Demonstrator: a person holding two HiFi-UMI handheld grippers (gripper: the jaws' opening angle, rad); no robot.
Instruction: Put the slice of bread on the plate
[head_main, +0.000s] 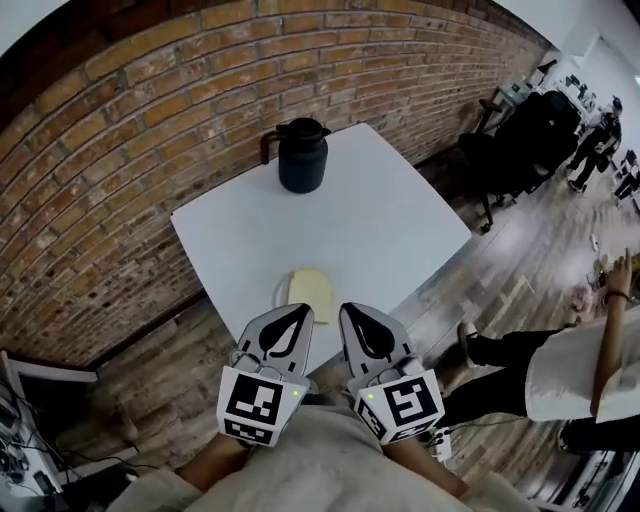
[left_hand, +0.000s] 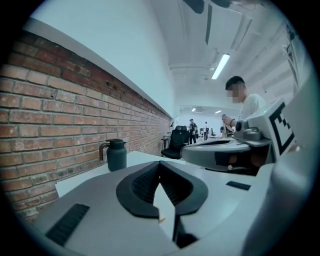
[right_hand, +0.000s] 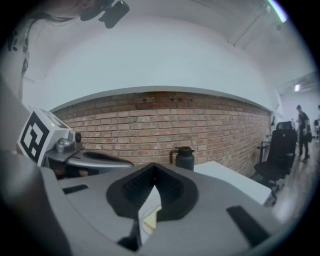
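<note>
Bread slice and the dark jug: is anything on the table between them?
No. In the head view, only bare white table lies between the bread slice on its plate and the dark jug near the far edge.

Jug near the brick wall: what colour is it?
The jug is dark blue-grey, almost black; the head view shows it best.

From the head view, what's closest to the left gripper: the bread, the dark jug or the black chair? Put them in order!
1. Slice of bread: just ahead of the left gripper, at the near edge of the table.
2. Dark jug: far side of the table, by the brick wall.
3. Black chair: beyond the table, far right.
</note>
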